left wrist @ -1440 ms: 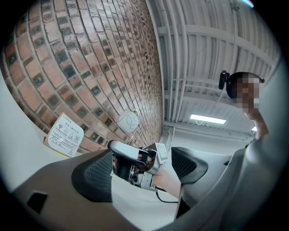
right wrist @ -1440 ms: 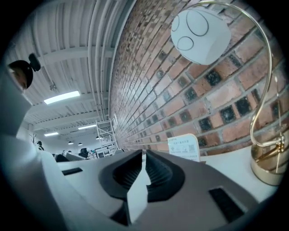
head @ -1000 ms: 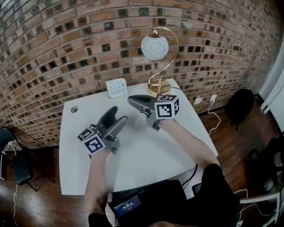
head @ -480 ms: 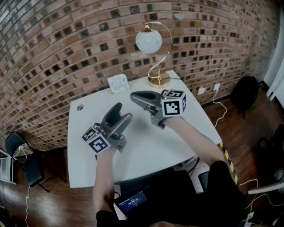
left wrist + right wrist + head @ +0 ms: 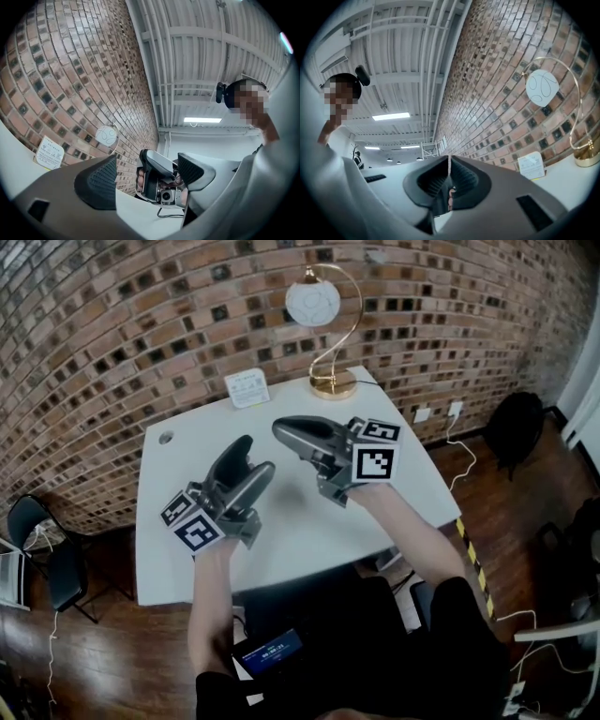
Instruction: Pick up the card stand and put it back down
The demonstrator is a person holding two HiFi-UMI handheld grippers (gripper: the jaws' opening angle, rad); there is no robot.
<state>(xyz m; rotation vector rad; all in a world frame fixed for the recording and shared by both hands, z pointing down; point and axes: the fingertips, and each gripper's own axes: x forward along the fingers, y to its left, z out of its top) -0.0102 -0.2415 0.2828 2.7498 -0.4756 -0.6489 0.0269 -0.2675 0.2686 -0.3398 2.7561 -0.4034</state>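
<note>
Card stand (image 5: pixel 247 388) sits on the table, and we hold nothing.

We see the card stand at the 12 o'clock edge of the white table (image 5: pixel 309 531), close to the brick wall (image 5: pixel 141 315). The gold lamp (image 5: pixel 333 382) stands at its 3 o'clock, near it but not touching. We hold both grippers over the middle of the table, well apart from the card stand. Our left gripper (image 5: pixel 251 463) has its jaws wide apart with nothing between them, and it points toward 1 o'clock. Our right gripper (image 5: pixel 281 430) is at the left one's 2 o'clock and points toward 10 o'clock. Its jaws are pressed together and hold nothing. From its tip, the card stand is at 11 o'clock.
</note>
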